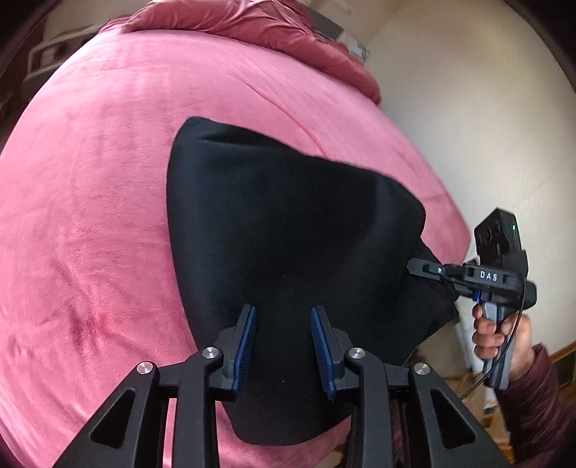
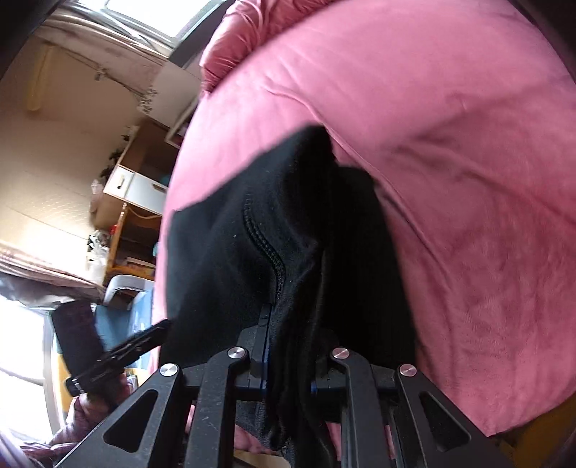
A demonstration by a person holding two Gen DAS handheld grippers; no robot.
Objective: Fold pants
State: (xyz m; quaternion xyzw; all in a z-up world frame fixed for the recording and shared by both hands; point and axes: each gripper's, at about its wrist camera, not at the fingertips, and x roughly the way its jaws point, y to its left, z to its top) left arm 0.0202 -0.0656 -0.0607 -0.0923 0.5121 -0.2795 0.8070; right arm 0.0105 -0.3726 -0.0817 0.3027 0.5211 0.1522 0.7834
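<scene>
The black pants hang lifted over a pink bed. In the left wrist view my left gripper has blue-padded fingers a hand's width apart, with black cloth draped between and over them; I cannot tell if they pinch it. My right gripper shows at the right, shut on the pants' edge, held by a hand. In the right wrist view the right gripper is shut on a bunched fold of the pants along a stitched seam. The left gripper shows at the lower left.
A rumpled pink duvet lies at the bed's far end. A pale wall stands to the right of the bed. Wooden shelves and drawers stand beside the bed in the right wrist view.
</scene>
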